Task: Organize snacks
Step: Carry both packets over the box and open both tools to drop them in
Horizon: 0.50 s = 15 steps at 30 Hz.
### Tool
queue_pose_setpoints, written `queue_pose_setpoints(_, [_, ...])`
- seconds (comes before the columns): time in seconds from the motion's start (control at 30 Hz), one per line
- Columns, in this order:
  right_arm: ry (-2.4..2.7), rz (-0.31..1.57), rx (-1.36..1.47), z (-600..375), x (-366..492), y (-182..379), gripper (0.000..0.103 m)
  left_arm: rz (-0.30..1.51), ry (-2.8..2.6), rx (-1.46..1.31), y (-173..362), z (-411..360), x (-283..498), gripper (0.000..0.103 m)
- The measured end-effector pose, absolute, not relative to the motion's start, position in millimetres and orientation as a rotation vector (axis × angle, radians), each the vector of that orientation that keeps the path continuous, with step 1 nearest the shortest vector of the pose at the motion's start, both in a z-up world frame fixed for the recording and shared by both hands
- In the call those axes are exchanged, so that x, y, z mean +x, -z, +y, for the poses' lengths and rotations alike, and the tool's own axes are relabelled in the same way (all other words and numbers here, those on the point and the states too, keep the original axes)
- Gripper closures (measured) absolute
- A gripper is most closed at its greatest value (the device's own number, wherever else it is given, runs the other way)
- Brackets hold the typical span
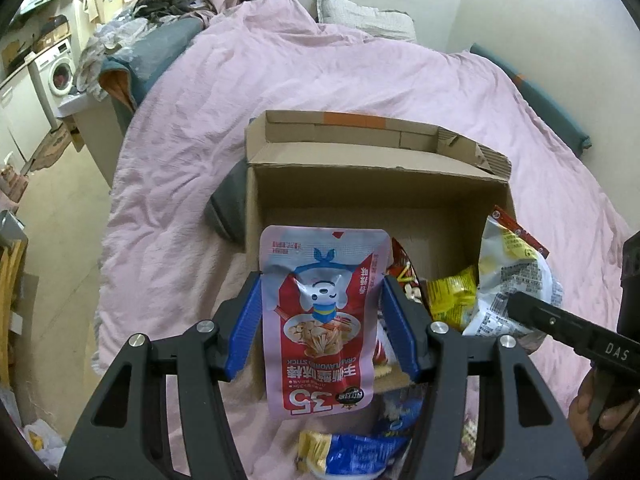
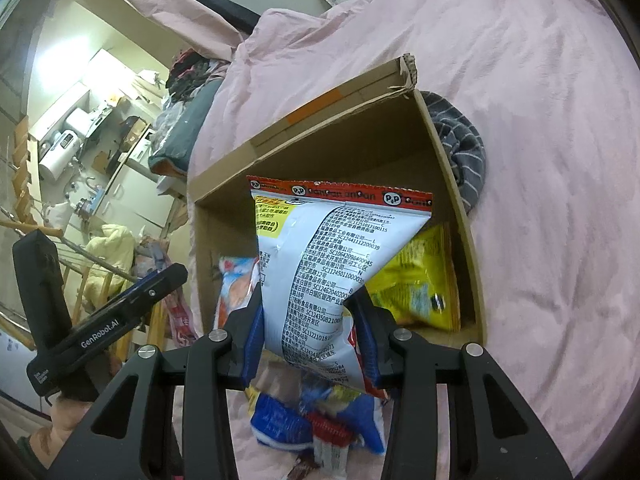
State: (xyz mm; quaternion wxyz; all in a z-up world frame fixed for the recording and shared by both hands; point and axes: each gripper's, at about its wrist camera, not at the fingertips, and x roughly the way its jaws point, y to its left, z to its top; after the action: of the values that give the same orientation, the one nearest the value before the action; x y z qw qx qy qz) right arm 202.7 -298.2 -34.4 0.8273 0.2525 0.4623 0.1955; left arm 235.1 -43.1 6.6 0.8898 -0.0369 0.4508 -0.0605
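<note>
My left gripper (image 1: 322, 300) is shut on a pink and red crab stick snack pouch (image 1: 320, 320) and holds it over the near left edge of an open cardboard box (image 1: 360, 184) on the bed. My right gripper (image 2: 308, 316) is shut on a white chip bag with a red top strip (image 2: 328, 264), held over the box (image 2: 328, 148); the bag also shows in the left wrist view (image 1: 512, 284). A yellow snack bag (image 2: 420, 280) lies inside the box, also seen in the left wrist view (image 1: 452, 292). A blue snack bag (image 1: 352, 456) lies on the bed below the grippers.
A pink duvet (image 1: 320, 80) covers the bed. A grey striped cloth (image 2: 464, 152) lies beside the box. More loose snack packets (image 2: 320, 420) lie on the bed in front of the box. A washing machine (image 1: 56, 72) and cluttered furniture stand at the left.
</note>
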Motion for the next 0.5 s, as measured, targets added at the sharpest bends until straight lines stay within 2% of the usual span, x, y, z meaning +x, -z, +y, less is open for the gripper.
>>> queue_pose_setpoints(0.4, [-0.394,1.046,0.532,-295,248,58,0.061,1.006,0.141,-0.178,16,-47,294,0.048])
queue_pose_setpoints(0.5, [-0.387,1.051,0.497,-288,257,61,0.061,1.027,0.150,-0.127,27,-58,302,0.048])
